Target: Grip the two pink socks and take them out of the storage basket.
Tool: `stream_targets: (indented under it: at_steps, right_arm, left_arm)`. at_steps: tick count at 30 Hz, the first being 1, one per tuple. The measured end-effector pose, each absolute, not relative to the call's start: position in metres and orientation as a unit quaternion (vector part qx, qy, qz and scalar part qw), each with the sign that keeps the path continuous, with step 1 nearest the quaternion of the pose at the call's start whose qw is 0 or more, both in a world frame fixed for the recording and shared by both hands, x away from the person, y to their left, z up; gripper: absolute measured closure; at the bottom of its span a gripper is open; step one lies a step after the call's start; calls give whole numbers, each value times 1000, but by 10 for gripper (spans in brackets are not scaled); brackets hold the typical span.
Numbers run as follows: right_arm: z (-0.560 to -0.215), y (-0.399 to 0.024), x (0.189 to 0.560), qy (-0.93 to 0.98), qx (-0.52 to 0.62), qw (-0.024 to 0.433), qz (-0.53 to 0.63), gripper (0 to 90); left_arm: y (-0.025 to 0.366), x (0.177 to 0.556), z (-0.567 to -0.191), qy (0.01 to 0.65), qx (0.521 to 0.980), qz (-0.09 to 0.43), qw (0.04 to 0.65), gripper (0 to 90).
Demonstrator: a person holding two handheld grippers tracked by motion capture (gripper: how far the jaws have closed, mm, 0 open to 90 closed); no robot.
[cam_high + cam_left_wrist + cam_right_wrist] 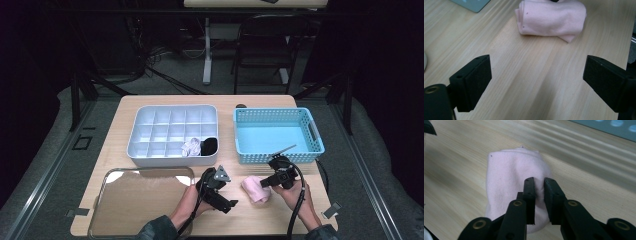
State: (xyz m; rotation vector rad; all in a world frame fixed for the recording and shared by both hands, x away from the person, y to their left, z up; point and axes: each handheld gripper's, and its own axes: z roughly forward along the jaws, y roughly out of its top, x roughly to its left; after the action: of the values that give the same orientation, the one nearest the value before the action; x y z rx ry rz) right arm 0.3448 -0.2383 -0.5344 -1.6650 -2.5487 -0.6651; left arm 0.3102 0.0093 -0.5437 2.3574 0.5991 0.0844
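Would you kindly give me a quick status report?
Left tool open, empty. Right tool pinching rolled pink sock on table. Nothing in the way.

pale pink rolled sock (256, 189), light blue perforated basket (278, 156), white divided tray (172, 159), light wood-grain table (260, 220)

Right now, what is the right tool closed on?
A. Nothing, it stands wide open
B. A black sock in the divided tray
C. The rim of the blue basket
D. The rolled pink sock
D: the right tool has its jaws nearly together, pinching the fabric of the rolled pink sock lying on the wooden table.
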Motion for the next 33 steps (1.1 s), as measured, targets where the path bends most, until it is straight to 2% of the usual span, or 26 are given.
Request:
stream_targets:
  at_steps: [5, 7, 9, 14, 21, 22, 27, 33]
  right_arm:
    - [-532, -241, 344, -812, -540, 16, -220, 838]
    - [-532, -241, 343, -810, -542, 14, -225, 843]
    - [-531, -241, 342, -809, -543, 12, -224, 845]
    - [-530, -241, 342, -814, -536, 11, -224, 844]
    - [-528, -240, 341, -807, -540, 12, -240, 852]
    - [-527, -241, 341, -807, -539, 15, -241, 853]
    - [-523, -245, 340, -799, -543, 14, -258, 855]
    - [-517, -249, 339, -791, -545, 15, -277, 856]
  left_arm:
    - [-8, 320, -541, 237, 908, 18, 344, 181]
    - [-16, 325, -541, 244, 910, 13, 336, 245]
    - [-24, 328, -539, 251, 909, 13, 332, 252]
    - [-38, 338, -540, 249, 920, 28, 302, 359]
    - [-50, 344, -549, 249, 929, 32, 272, 617]
    - [-52, 345, -551, 250, 929, 31, 271, 674]
    - [-56, 346, -554, 244, 928, 29, 279, 849]
    - [-54, 351, -555, 249, 922, 26, 295, 878]
